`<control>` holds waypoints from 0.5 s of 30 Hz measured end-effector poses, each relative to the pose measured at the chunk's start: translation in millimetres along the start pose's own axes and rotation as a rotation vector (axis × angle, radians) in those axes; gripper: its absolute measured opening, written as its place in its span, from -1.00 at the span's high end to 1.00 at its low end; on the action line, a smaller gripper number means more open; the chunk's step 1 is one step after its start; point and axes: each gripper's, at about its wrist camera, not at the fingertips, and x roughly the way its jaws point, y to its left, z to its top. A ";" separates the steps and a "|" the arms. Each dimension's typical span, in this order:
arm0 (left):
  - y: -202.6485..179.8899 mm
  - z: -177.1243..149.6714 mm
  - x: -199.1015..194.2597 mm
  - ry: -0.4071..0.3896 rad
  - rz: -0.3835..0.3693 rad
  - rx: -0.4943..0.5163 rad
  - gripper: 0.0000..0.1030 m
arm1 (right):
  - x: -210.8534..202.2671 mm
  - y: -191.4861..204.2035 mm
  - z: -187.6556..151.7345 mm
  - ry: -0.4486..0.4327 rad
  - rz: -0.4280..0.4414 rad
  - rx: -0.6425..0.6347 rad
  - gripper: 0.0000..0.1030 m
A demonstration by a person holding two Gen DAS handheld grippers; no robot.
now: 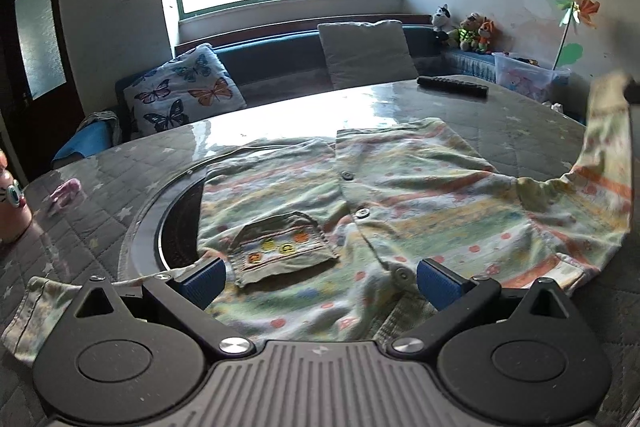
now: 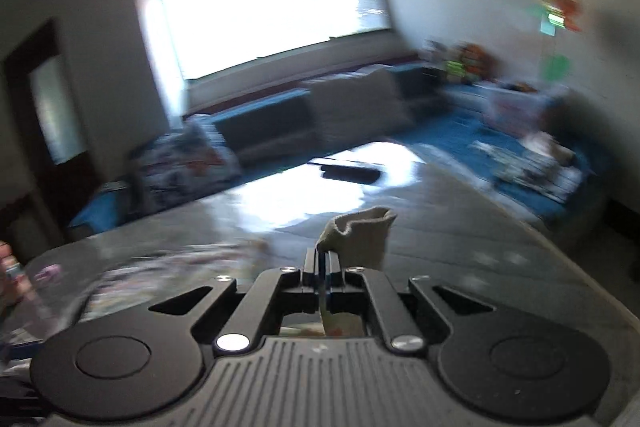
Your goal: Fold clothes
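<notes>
A child's pale green patterned shirt (image 1: 360, 203) with buttons and a chest pocket (image 1: 280, 247) lies spread on the round table (image 1: 120, 187). My left gripper (image 1: 320, 279) is open and empty, its blue pads just above the shirt's near part. The shirt's right sleeve (image 1: 608, 131) is lifted up at the right edge. My right gripper (image 2: 322, 263) is shut on the sleeve cuff (image 2: 360, 231), which sticks up beyond the fingers. The right wrist view is motion-blurred.
A black remote (image 1: 452, 87) lies at the table's far side, and it also shows in the right wrist view (image 2: 350, 173). A pink item (image 1: 64, 193) and a pink bottle (image 1: 12, 203) are at the left. A sofa with cushions (image 1: 184, 95) stands behind the table.
</notes>
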 end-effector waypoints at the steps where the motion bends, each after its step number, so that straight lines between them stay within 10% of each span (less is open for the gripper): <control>1: 2.9 -1.1 -1.1 0.000 0.006 -0.006 -1.00 | 2.6 13.3 2.2 0.001 0.037 -0.024 0.96; 15: 59.7 -23.7 -14.6 0.023 0.128 -0.128 -1.00 | 59.7 170.2 -14.8 0.125 0.452 -0.173 0.97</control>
